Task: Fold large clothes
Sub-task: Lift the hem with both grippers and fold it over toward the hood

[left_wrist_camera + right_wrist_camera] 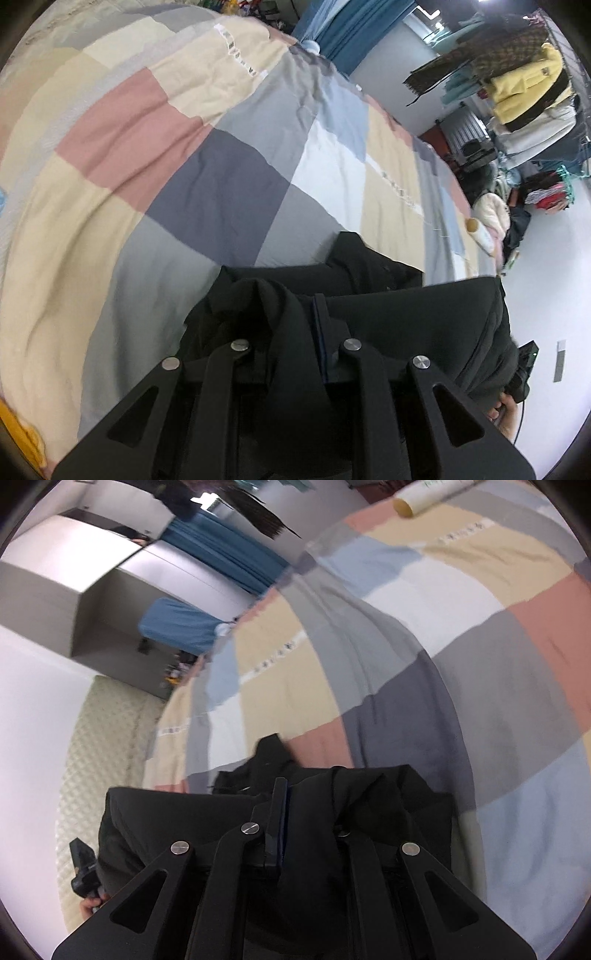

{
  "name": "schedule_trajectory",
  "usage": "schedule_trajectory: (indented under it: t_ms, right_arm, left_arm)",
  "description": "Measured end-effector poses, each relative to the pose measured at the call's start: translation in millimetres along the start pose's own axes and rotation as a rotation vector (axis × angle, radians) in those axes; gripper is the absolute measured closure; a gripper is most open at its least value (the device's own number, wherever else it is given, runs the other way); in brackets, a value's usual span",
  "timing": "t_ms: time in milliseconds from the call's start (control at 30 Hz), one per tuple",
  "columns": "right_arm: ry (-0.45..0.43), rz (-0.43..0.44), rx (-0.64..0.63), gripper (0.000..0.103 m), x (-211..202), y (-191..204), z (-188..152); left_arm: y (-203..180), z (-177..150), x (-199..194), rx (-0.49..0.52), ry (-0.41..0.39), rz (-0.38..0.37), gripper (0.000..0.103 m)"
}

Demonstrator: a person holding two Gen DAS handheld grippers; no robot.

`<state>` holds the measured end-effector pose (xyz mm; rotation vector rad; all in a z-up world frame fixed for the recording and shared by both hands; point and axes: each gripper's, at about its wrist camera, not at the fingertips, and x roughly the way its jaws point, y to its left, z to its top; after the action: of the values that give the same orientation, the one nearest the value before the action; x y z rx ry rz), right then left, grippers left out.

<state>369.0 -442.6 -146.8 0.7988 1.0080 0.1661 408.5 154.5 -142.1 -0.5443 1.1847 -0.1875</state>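
We've got the black garment [388, 317] pinched in both grippers, held up over the patchwork quilt [155, 155] on the bed. Left gripper [295, 332]: fingers look drawn together w/ a bunched fold of cloth between them, so closed on fabric, though the black cloth hides the tips. Right gripper [295, 812]: same story, one finger [277, 812] shows edge-on against the cloth, the other buried under a drape of it, so we judge it clamped on the garment too.

The garment spans between the two grips at approx 6 o'clock in both wrist views; part of it trails onto the quilt toward 12 o'clock. Can't tell if it's a jacket or trousers.

Risks from here, as we judge:
- Grip is on bunched cloth, not a clean edge, so the fold may come out skewed.
- Heavy fabric could slip from either gripper if we swing it fast.
- The cream tube [480, 234] near the bed's edge at approx 3 o'clock could get swept off by a trailing hem.
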Motion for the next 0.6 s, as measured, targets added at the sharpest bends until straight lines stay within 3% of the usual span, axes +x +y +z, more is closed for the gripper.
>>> schedule_trajectory:
  t_ms: [233, 467, 600]
  right_arm:
    - [0.053, -0.039, 0.007, 0.099, 45, -11, 11]
    - [0.083, 0.048, 0.066, 0.092, 34, -17, 10]
    - [0.080, 0.149, 0.111, 0.081, 10, -21, 2]
  left_arm:
    - [17, 16, 42, -0.074, 0.049, -0.025, 0.084]
    - [28, 6, 24, -0.125, 0.085, -0.075, 0.083]
    - [39, -9, -6, -0.205, 0.072, -0.156, 0.067]
